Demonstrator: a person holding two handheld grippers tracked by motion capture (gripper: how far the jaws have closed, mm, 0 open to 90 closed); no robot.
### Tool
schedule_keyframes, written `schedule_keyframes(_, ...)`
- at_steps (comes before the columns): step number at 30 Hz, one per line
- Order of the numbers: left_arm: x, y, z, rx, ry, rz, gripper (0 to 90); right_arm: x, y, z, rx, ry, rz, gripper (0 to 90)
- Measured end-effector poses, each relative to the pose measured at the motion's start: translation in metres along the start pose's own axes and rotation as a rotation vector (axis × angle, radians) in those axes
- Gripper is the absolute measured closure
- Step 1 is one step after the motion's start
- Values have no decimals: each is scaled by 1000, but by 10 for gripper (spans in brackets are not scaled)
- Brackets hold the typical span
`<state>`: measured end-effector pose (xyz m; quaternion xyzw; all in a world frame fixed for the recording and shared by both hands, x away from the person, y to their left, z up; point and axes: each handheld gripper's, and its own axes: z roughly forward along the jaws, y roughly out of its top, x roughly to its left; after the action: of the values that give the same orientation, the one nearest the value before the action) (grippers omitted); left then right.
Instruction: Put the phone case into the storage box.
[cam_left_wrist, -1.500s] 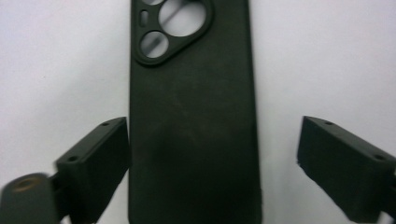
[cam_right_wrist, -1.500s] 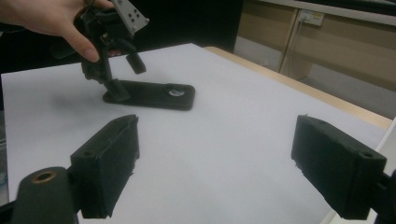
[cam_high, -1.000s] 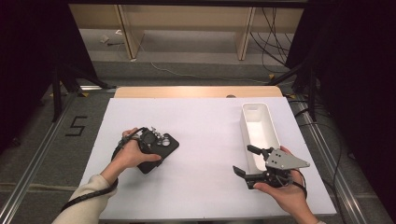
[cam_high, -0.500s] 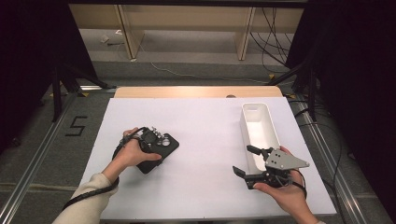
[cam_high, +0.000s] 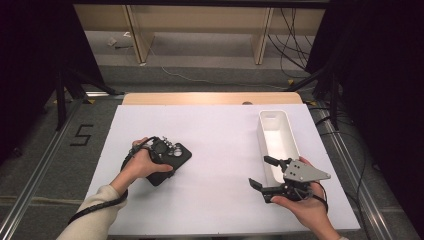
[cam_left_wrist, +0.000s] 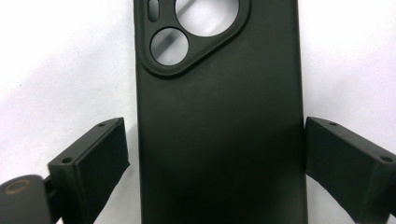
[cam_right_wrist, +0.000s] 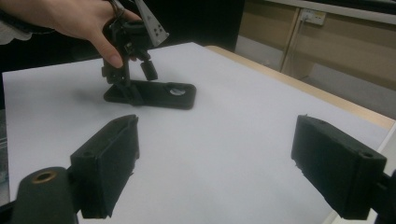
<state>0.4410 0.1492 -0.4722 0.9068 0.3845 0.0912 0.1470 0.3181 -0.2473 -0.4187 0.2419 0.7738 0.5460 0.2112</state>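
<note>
Here white table (cam_high: 220, 125) bears black phone case (cam_left_wrist: 219, 121); both grippers agape, dark room

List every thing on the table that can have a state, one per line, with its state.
Phone case: lying flat on the white table, camera cutouts empty, between the left gripper's fingers.
Left gripper: open, fingers on either side of the case, a gap showing at each side.
Right gripper: open, holding nothing, beside the white bin.
White bin: upright, looks empty.
</note>
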Motion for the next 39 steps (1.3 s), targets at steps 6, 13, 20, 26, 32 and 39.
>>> schedule_keyframes(6,2,2,1,13,-9,-1,73,0,0,0,1,2,0,163)
schedule_keyframes(13,3,3,2,19,-18,-6,73,0,0,1,5,4,-2,163)
schedule_keyframes(20,5,3,3,26,-35,-7,77,1,-1,1,8,7,-4,163)
schedule_keyframes(26,5,3,3,26,-48,-24,83,1,-1,1,8,7,-4,163)
schedule_keyframes(32,7,2,3,26,-57,-37,92,1,-1,1,8,7,-6,163)
schedule_keyframes(39,7,2,4,26,-59,-37,93,1,-1,2,9,8,-5,163)
